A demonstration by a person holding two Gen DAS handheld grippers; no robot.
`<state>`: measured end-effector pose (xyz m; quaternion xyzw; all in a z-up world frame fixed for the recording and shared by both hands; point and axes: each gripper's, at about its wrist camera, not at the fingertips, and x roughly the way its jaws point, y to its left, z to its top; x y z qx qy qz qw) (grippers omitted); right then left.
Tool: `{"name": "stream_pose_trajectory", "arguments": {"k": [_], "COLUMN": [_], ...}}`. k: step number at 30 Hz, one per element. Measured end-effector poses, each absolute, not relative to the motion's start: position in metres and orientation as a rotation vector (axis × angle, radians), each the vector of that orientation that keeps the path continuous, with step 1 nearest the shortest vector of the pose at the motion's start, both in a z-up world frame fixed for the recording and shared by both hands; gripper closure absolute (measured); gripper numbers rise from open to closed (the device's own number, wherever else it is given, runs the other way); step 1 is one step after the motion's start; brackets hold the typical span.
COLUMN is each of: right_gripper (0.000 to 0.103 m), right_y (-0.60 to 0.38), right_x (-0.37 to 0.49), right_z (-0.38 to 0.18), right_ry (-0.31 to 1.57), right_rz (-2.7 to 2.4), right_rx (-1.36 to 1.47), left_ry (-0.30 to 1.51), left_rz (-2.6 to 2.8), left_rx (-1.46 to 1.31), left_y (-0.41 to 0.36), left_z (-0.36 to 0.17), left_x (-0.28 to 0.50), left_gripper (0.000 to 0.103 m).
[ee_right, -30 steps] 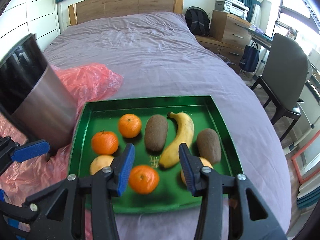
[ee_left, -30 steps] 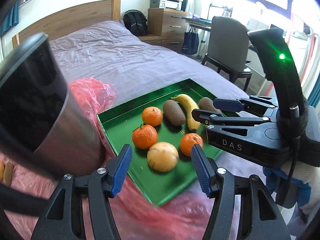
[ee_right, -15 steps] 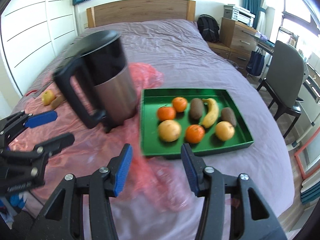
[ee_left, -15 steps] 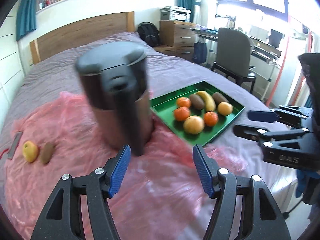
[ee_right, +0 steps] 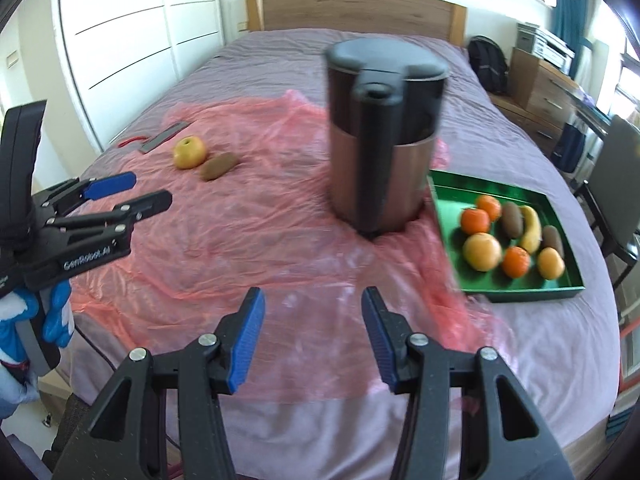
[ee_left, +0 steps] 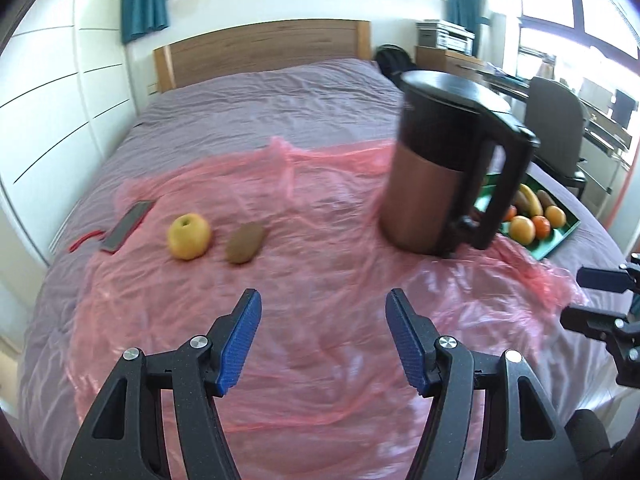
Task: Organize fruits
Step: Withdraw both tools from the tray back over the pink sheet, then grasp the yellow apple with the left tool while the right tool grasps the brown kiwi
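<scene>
Fingers first: left gripper (ee_left: 322, 338) stands spread, blue pads bare, nothing between them; right gripper (ee_right: 312, 338) likewise spread and empty, both pairs having just widened a little, both hovering over the sheet. Purple-covered bed (ee_left: 256, 96) with wooden headboard fills the scene. Crumpled pink plastic sheet (ee_right: 248, 240) covers its near half. Tall kettle, copper-toned steel body with black lid and black handle (ee_right: 384, 136), stands upright on the sheet between the loose fruit and the tray, just beside the tray's near-left corner; from the left wrist view it hides much of the tray. Green rectangular metal tray (ee_right: 520, 292) sits on the bedcover at the right, holding three orange mandarins, two brown kiwis, a yellow banana, a large pale grapefruit-like fruit and a smaller yellow-orange one. Grey flat slab with a red cord (ee_left: 128, 226) lies at the sheet's far left edge. Yellow apple (ee_left: 189, 236) and brown oval kiwi (ee_left: 245, 242) lie just beside each other on the sheet, well apart from the tray. Grey office chair (ee_right: 620, 184) stands past the bed's right side.
</scene>
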<state>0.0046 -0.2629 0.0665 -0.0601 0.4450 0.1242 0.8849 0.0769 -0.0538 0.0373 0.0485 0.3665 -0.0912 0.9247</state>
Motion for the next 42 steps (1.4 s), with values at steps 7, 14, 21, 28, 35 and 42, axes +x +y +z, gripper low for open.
{"name": "stream_pose_trajectory", "arguments": {"k": [7,14,21,28,35,42], "right_gripper": [0.040,0.040,0.040,0.040,0.040,0.040], "right_y": [-0.217,-0.191,-0.158,-0.117,-0.089,-0.084], "right_x": [0.016,0.036,0.075,0.140,0.219,0.270], "right_z": [0.056,0.043,0.021,-0.001,-0.030,-0.057], "right_ry": [0.952,0.980,1.026,1.056,1.103,1.182], "right_rz": [0.337,0.386,0.443,0.492,0.483,0.403], "right_rx": [-0.174,-0.175,-0.133,-0.021,0.189,0.344], "left_ry": [0.762,0.785,0.794,0.837,0.917,0.927], "left_rz": [-0.081,-0.011,0.021,-0.088,-0.166,-0.192], "left_rx": [0.065,0.061,0.053,0.065,0.081,0.164], "left_y": [0.000,0.038,0.076,0.098,0.110,0.103], "left_z": [0.021,0.002,-0.009,-0.020,-0.049,-0.071], "left_x": [0.083,0.101,0.130,0.197,0.263,0.288], "left_gripper": [0.044,0.044,0.044,0.039,0.039,0.039]}}
